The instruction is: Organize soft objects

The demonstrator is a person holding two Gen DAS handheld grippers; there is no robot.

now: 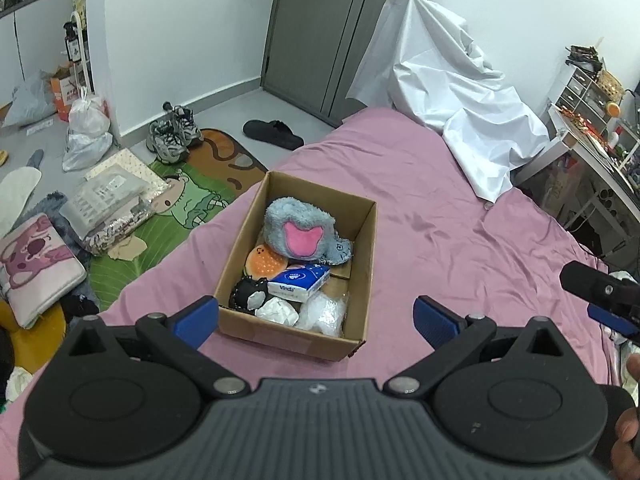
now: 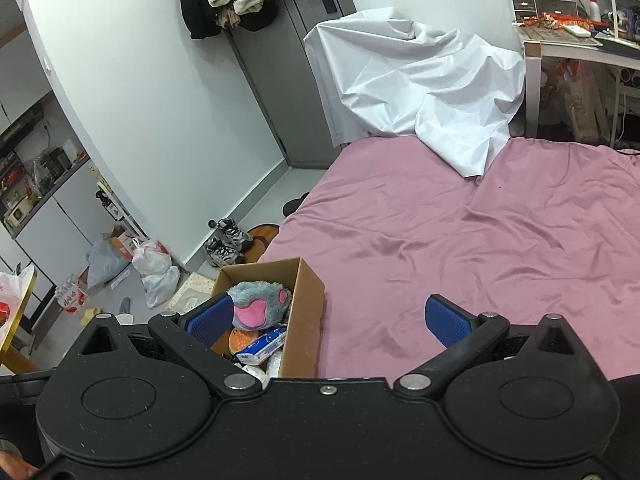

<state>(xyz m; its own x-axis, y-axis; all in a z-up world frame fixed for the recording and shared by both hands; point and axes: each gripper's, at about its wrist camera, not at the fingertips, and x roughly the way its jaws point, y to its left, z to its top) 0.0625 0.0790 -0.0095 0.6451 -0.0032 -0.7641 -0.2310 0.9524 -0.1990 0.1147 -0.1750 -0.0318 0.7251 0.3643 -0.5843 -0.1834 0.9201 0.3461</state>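
A cardboard box (image 1: 362, 272) stands on the pink bed. Inside lie a grey plush with a pink patch (image 1: 298, 234), an orange burger toy (image 1: 266, 264), a blue tissue pack (image 1: 300, 282), a black and white plush (image 1: 250, 294), crumpled white paper (image 1: 278, 311) and a clear plastic bag (image 1: 322, 314). My left gripper (image 1: 316, 322) is open and empty, just before the box's near wall. My right gripper (image 2: 328, 322) is open and empty, above the box's right wall (image 2: 306, 320); the grey plush (image 2: 260, 304) shows beside its left finger. The right gripper also shows in the left wrist view (image 1: 600, 296).
The pink bed sheet (image 1: 460, 240) spreads to the right of the box. A white cloth (image 1: 444, 80) drapes over something at the bed's far end. The floor on the left holds shoes (image 1: 172, 132), bags, a cartoon mat (image 1: 180, 200) and cushions. A cluttered desk (image 2: 576, 32) stands at the right.
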